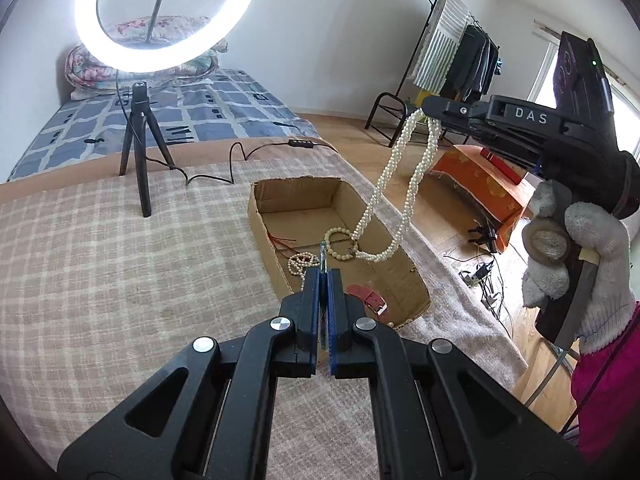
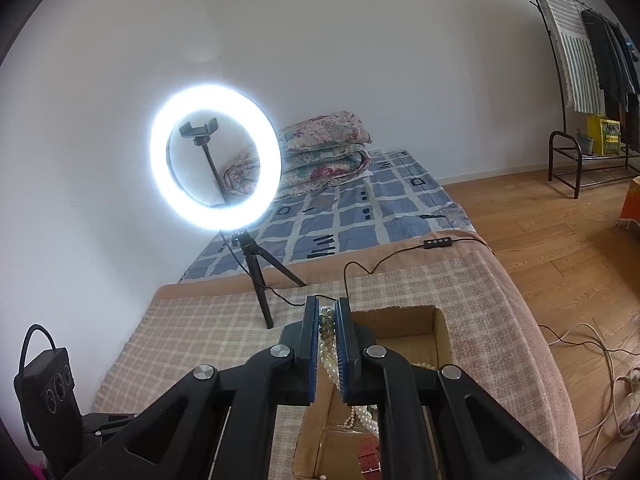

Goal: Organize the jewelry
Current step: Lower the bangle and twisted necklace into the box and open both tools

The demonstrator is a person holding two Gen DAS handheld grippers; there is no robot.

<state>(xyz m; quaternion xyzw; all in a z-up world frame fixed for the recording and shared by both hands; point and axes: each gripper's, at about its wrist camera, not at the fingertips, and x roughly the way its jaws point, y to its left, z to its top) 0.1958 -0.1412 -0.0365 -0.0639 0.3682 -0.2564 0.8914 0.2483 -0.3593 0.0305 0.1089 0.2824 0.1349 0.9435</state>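
An open cardboard box [image 1: 296,200] [image 2: 440,332] sits on the checked blanket. On its floor lie a cream bead bracelet [image 1: 340,245], a small pearl strand [image 1: 299,266] and a red watch strap [image 1: 366,297]. My right gripper [image 1: 430,106] [image 2: 328,308] is up at the right, shut on a twisted pearl necklace [image 1: 420,168] [image 2: 329,364]. The necklace hangs in a long loop with its low end inside the box. My left gripper [image 1: 324,274] is over the box's near side, shut on a thin green strip [image 1: 322,254] that pokes out past its tips.
A lit ring light [image 1: 168,16] [image 2: 214,154] on a black tripod [image 1: 138,148] stands behind the box, its cable [image 1: 240,152] trailing right. A gloved hand [image 1: 580,248] holds the right gripper. The blanket edge drops to a wooden floor with loose cables [image 1: 486,280] and an orange box [image 1: 480,184].
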